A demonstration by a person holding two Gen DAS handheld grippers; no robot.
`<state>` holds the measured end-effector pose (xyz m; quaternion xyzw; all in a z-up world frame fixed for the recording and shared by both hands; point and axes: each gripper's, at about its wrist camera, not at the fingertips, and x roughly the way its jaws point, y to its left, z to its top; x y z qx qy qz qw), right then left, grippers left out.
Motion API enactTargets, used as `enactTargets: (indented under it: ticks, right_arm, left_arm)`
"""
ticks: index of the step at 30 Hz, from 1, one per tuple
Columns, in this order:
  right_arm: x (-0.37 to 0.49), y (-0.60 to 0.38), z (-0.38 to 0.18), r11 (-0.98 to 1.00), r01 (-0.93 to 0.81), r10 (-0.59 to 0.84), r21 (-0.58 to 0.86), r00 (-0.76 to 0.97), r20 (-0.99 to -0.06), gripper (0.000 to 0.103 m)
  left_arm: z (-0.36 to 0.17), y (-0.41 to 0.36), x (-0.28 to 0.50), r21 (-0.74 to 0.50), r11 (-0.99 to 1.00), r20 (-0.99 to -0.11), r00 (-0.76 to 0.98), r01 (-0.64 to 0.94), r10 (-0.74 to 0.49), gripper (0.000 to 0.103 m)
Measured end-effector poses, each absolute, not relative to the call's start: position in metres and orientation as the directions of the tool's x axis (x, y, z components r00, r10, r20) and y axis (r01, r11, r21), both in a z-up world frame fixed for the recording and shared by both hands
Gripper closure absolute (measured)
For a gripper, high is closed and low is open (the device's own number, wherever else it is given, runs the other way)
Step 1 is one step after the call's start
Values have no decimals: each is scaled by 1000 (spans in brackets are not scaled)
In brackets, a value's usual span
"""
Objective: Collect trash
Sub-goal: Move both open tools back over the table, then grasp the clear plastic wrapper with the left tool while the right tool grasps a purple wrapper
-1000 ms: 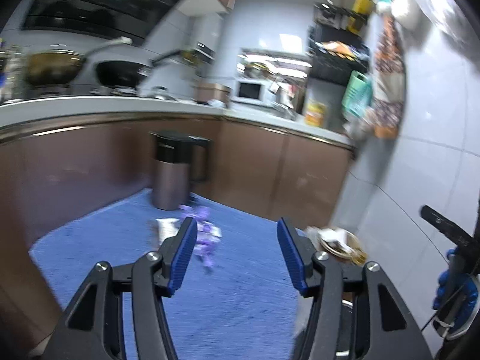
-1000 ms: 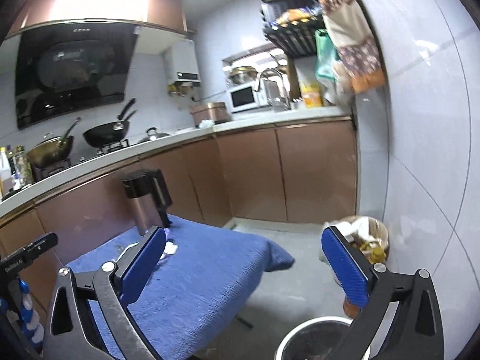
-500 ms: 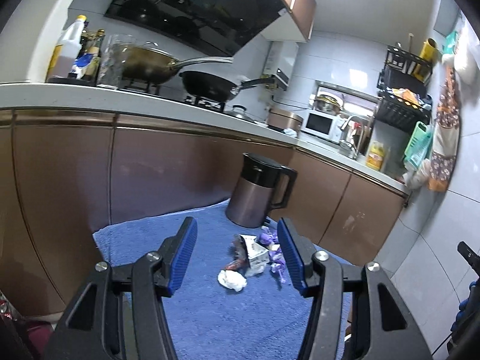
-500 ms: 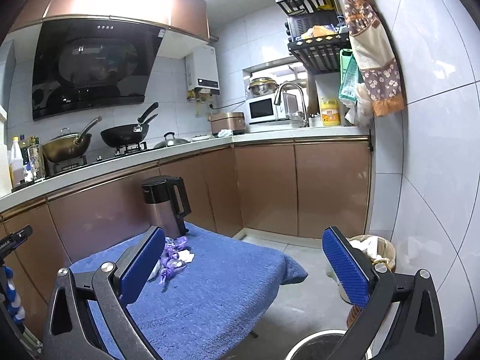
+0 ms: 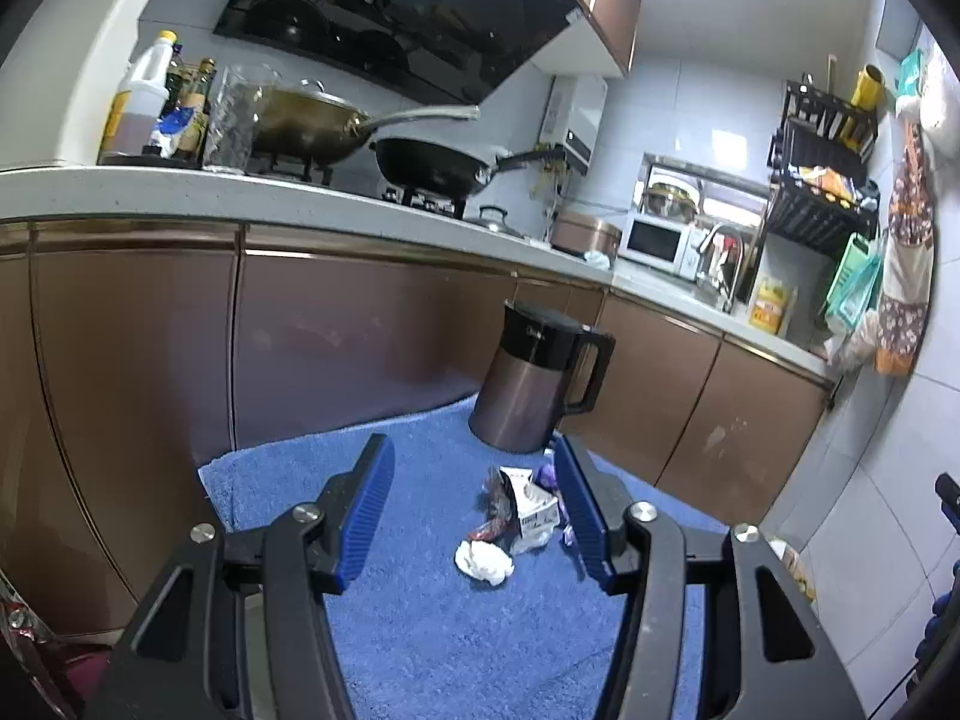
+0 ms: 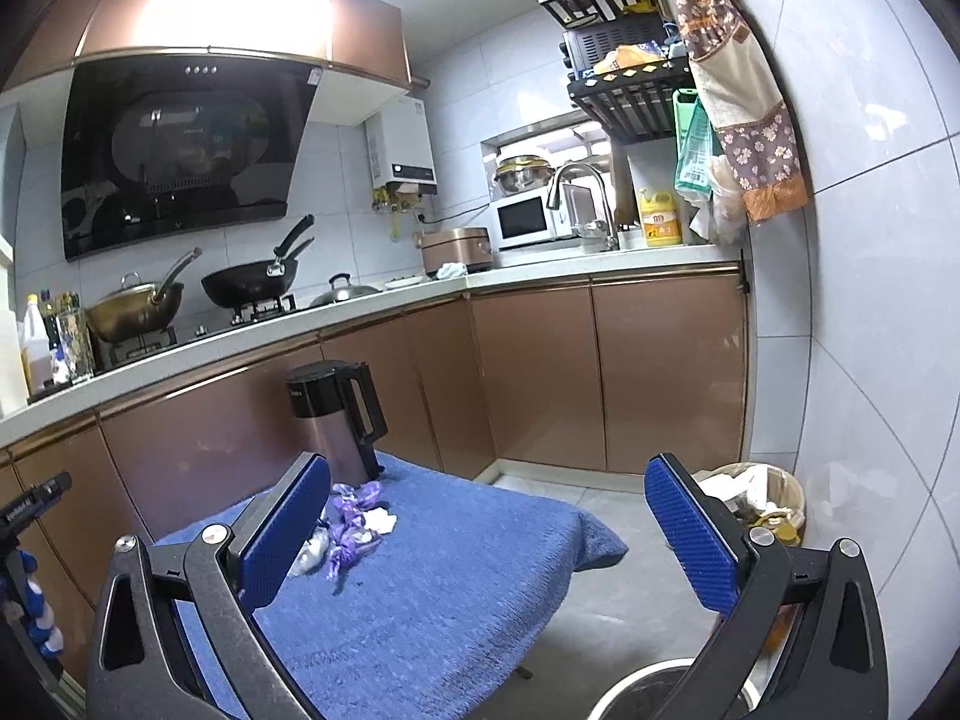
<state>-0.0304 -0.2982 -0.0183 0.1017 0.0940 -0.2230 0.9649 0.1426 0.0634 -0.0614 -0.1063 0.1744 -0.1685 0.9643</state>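
A small heap of trash lies on a blue towel-covered table point(image 5: 420, 630): a crumpled white tissue point(image 5: 483, 562), a torn white packet point(image 5: 531, 507), a dark red wrapper point(image 5: 489, 531) and purple wrappers point(image 6: 354, 531). My left gripper point(image 5: 471, 513) is open and empty, above the table, with the heap showing between its fingers. My right gripper point(image 6: 486, 540) is wide open and empty, back from the table point(image 6: 456, 600), with the heap to its left.
A brown and black kettle point(image 5: 534, 387) stands behind the heap, also seen in the right wrist view point(image 6: 336, 420). A full waste basket point(image 6: 756, 498) sits on the floor by the wall. A round metal bin rim point(image 6: 654, 690) is below my right gripper. Brown cabinets point(image 5: 330, 354) ring the table.
The left gripper swung left and pulled back, so the heap now sits between its fingers. The right gripper view steadied and shifted slightly. Both stay open.
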Motion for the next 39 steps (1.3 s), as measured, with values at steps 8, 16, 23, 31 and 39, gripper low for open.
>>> enactTargets:
  ticks: [8, 16, 23, 31, 39]
  right_arm:
    - [-1, -301, -28, 897, 414, -372, 157, 897, -241, 0]
    - [58, -312, -61, 907, 371, -283, 200, 888, -363, 0]
    - [141, -308, -111, 926, 286, -122, 246, 844, -522, 0]
    - [256, -289, -175, 938, 189, 55, 290, 745, -664, 18]
    - [335, -278, -228, 926, 176, 142, 334, 656, -741, 26]
  left_arm:
    - [-80, 49, 171, -240, 929, -377, 855, 281, -356, 50]
    - [-120, 22, 218, -201, 923, -497, 778, 327, -384, 49]
    - [-172, -18, 281, -169, 882, -654, 620, 439, -434, 50]
    - [-218, -63, 347, -151, 836, -751, 488, 528, -445, 50]
    - [-254, -91, 387, -156, 819, -809, 404, 552, -427, 66]
